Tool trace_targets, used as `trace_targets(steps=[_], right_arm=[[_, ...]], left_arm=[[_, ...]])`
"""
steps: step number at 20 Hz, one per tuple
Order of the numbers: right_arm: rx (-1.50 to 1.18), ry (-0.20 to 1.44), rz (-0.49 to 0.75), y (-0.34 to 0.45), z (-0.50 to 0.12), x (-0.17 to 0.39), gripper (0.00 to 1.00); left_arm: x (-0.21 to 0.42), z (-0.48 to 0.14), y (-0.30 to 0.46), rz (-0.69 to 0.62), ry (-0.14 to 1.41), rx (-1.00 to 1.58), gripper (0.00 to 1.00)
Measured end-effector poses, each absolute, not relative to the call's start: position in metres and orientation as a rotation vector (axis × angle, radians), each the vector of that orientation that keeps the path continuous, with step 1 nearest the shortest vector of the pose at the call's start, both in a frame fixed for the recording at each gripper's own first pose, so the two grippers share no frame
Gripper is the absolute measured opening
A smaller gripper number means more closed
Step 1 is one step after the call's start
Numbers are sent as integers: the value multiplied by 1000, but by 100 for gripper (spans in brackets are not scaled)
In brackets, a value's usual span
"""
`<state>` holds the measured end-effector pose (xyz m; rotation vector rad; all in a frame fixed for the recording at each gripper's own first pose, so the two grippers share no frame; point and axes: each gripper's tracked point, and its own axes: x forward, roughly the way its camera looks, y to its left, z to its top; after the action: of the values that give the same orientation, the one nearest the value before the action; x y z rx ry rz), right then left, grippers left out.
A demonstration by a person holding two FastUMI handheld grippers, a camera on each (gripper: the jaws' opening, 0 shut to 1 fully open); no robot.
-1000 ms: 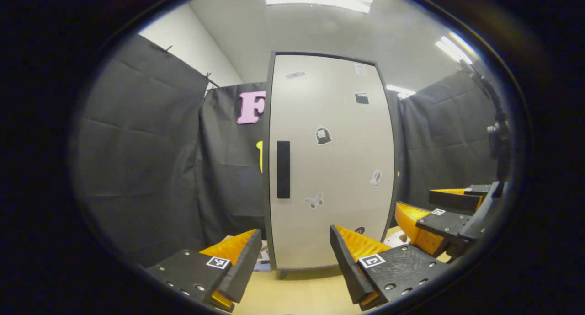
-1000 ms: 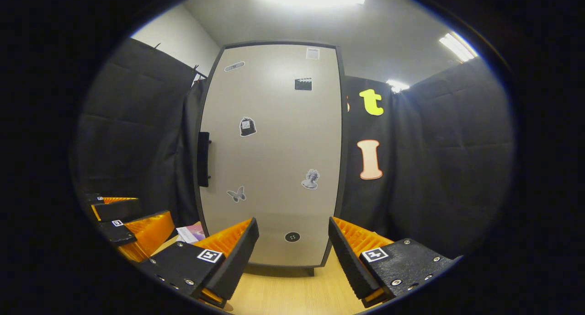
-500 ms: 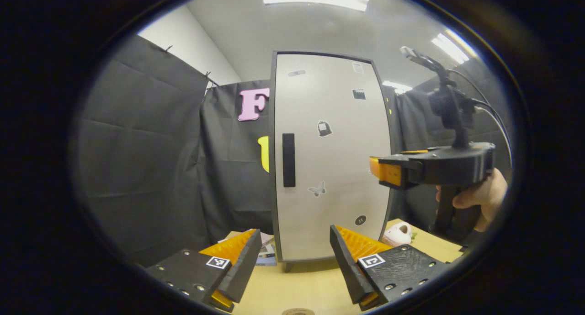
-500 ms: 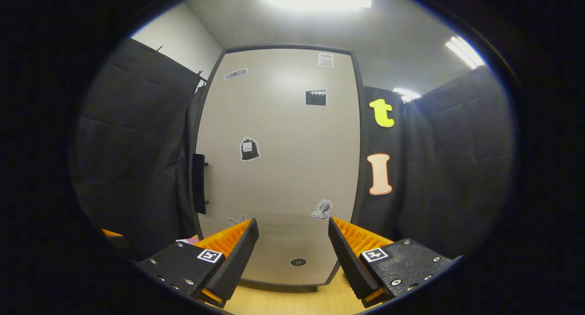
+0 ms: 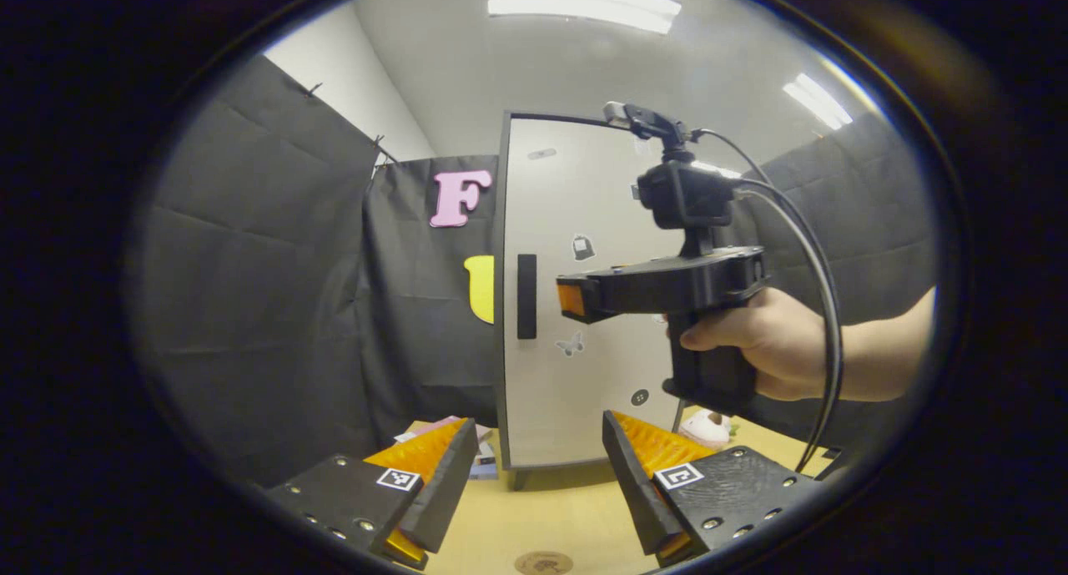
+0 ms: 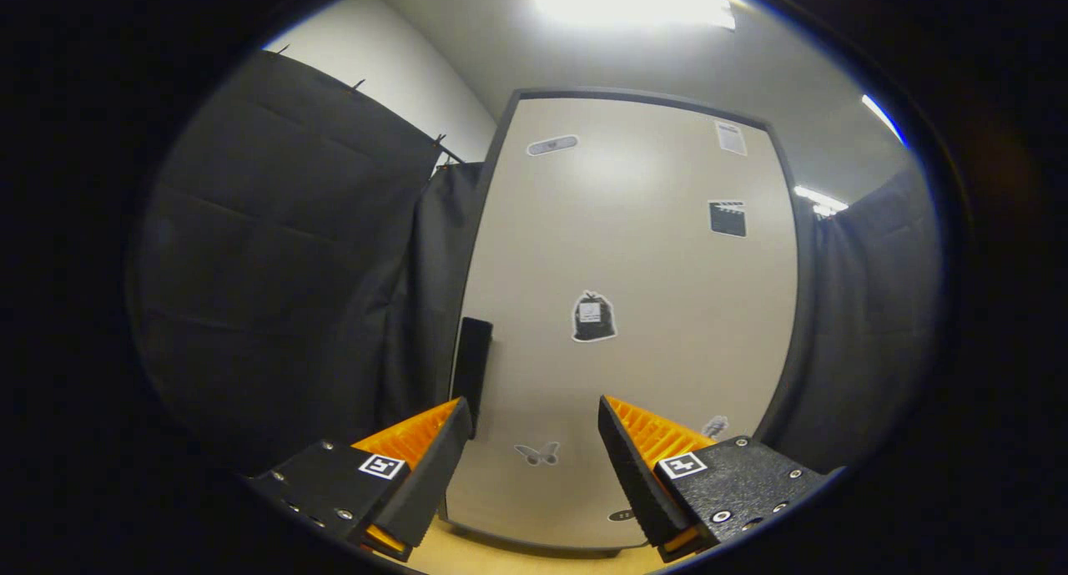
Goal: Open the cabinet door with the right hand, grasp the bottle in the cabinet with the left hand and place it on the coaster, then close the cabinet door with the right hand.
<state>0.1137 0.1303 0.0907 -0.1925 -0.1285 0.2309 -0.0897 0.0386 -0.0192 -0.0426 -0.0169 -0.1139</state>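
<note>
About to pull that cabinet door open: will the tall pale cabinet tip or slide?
Possibly. The tall pale cabinet looks narrow and stands on short legs, so it may rock. Its black vertical handle looks rigid; the open right tongs should pull gently.

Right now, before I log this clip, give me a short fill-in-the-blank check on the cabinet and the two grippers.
1. The cabinet door is ____.
2. The right gripper, seen in the left gripper view, is held by a ____.
3. The black handle sits near the door's ____ edge.
4. The fingers of the left gripper are ____ and hold nothing.

Missing words: closed; hand; left; open
</note>
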Motion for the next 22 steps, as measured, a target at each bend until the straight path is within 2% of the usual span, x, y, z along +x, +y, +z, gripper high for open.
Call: trace_targets(steps=[4,10,11,12,13,15,17,18,22], right_arm=[[-183,-143,251,164,98,143,94],[-178,-61,237,180,78,193,93],[-177,-54,230,179,77,197,84],[-172,-48,244,183,74,201,80],[-165,-34,267,190,69,201,63],[-160,-32,254,190,66,202,39],[-137,-27,266,190,65,203,36],[-129,-16,276,190,65,203,35],[-118,7,309,190,64,198,28]], left_arm=[[-103,-19,60,-65,-19,0,86],[-124,-36,92,2,14,-14,86],[-128,-38,98,16,16,-10,86],[-130,-38,105,31,16,-8,86],[-133,-39,110,46,17,-10,86],[-138,-41,119,74,20,-24,86],[-142,-44,123,88,28,-30,86],[-144,-45,123,91,30,-26,89],[-145,-46,124,96,39,-14,89]])
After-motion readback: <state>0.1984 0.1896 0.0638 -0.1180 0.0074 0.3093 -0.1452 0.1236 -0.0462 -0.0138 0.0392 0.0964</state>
